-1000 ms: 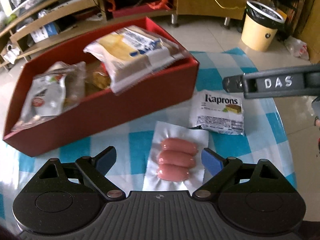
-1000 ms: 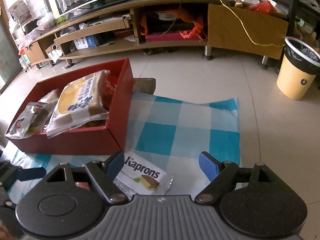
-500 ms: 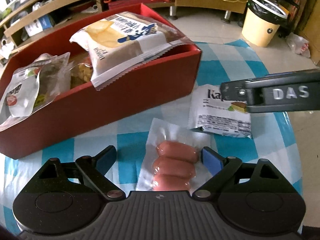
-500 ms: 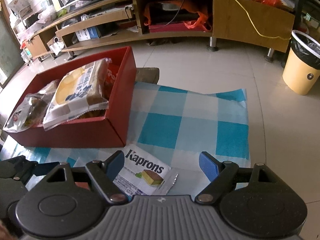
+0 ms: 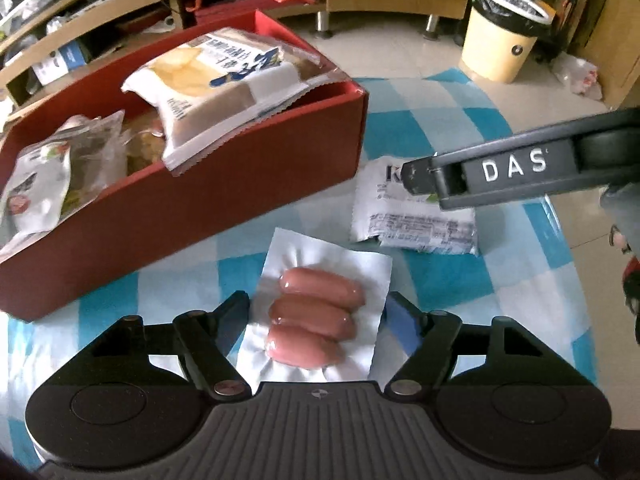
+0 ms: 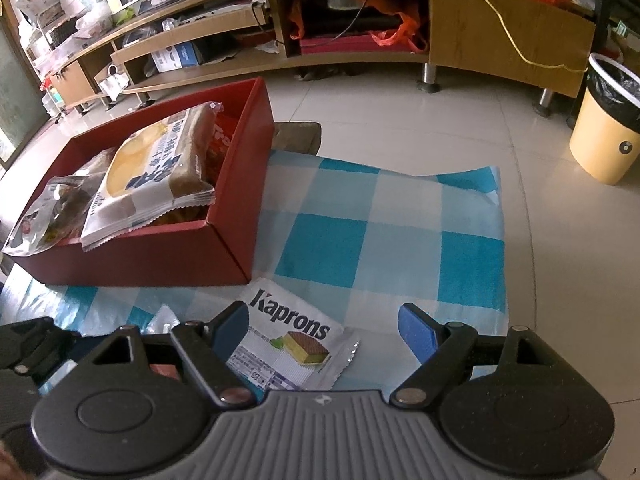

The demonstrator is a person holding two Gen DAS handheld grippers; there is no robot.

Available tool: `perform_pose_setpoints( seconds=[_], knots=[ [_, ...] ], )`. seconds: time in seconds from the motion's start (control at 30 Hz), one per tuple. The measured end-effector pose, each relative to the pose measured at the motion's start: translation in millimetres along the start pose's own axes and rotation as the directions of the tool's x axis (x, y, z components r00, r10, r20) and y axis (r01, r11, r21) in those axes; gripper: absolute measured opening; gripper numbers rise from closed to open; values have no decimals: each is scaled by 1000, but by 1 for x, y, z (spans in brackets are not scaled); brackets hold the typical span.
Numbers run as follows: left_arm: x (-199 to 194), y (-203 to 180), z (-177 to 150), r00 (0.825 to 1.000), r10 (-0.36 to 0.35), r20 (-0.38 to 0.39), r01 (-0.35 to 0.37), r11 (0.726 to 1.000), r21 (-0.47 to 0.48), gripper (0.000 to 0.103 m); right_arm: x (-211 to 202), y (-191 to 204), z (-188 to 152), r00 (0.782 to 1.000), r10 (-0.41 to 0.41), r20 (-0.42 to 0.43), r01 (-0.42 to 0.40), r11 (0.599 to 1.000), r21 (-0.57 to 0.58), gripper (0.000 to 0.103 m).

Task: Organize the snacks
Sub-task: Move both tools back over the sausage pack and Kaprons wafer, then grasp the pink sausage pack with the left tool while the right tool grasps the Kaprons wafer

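Closing left tongs [image 5: 316,312] straddle the sausage pack [image 5: 316,316] beside the red box [image 5: 224,184]; its slick film may slip. Right tongs [image 6: 324,328] hover unclenched.

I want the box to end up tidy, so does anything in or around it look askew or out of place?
Yes. The big white-and-blue snack bag lies tilted on top of the other packs, its edge hanging over the red box wall. The sausage pack and the Kaprons wafer lie outside on the checked cloth.
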State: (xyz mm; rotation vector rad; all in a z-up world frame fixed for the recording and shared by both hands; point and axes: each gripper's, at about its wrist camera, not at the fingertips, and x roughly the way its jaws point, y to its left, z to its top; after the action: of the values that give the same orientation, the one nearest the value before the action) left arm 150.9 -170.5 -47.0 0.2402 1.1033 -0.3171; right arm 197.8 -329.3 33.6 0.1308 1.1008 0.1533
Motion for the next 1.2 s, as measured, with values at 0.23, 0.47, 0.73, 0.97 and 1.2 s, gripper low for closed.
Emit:
perform_pose_setpoints(
  seconds=[0.23, 0.47, 0.73, 0.97, 1.2],
  knots=[
    [-14, 15, -18, 999, 2, -40, -3, 999, -41, 78, 6, 1, 3, 1000, 27, -14, -28, 1000, -6, 81],
    [-20, 31, -30, 997, -39, -64, 31, 993, -112, 78, 29, 1, 12, 999, 50, -6, -50, 999, 9, 88],
    [-20, 36, -29, 997, -47, -65, 39, 992, -116, 79, 18, 25, -8, 994, 65, -88, -74, 992, -98, 90],
    [-26, 42, -37, 997, -29, -67, 21, 994, -108, 79, -9, 32, -30, 994, 67, -84, -80, 984, -157, 89],
    [-24, 29, -34, 998, 21, -58, -24, 998, -54, 79, 23, 44, -17, 997, -7, -79, -10, 977, -214, 89]
  ],
)
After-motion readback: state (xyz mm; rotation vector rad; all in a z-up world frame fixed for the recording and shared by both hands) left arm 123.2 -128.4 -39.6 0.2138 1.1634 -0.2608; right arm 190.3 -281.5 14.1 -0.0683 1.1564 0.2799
